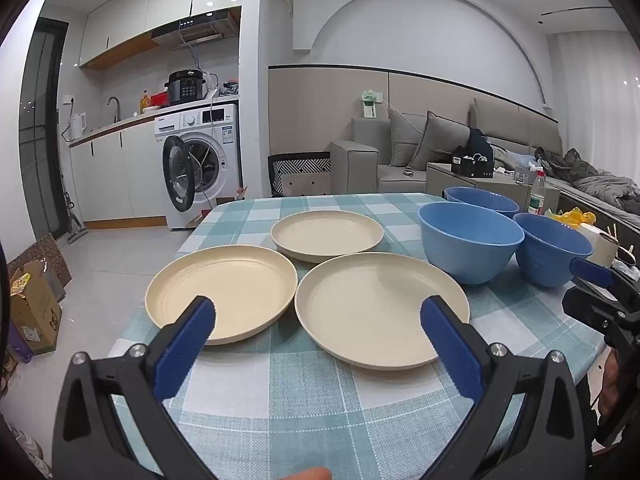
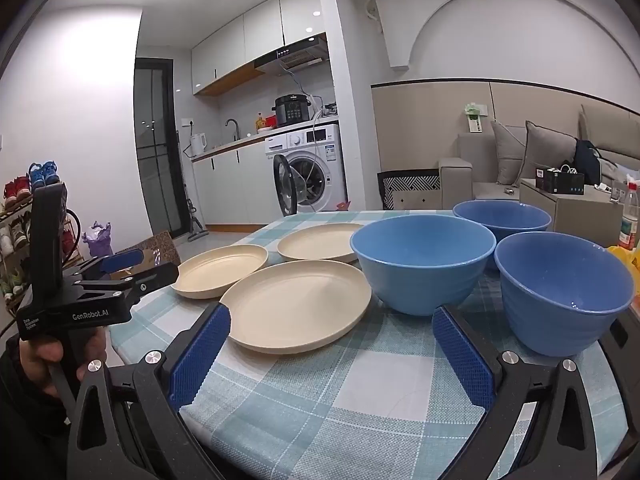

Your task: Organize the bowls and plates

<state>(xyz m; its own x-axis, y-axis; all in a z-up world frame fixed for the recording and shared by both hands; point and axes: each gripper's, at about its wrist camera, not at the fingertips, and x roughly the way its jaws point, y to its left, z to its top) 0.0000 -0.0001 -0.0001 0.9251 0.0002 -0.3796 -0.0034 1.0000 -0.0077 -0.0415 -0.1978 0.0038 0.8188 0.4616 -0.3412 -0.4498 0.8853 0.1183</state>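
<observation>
Left wrist view: my left gripper (image 1: pixel 318 316) and right gripper (image 2: pixel 332 324) hang with jaws wide apart, holding nothing, above the checked tablecloth (image 1: pixel 304 392). Three cream round plastic plates (image 1: pixel 382 308) lie unstacked beside three blue bowls (image 1: pixel 470 246). I'd pinch one plate's near rim squarely.

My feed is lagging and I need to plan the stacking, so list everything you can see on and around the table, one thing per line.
plates: three, cream, left half of the table, apart, unstacked
bowls: three, blue, right half, upright, unstacked
tablecloth: one, teal and white check, covering the table
washing machine: one, white, door open, kitchen behind
pressure cooker: one, black, on the counter above the washer
sofa: one, grey, behind the table at right
bottle: one, clear, red cap, beyond the bowls
left hand-held gripper: open, empty, facing the plates
right hand-held gripper: open, empty, facing plate and bowls
</observation>
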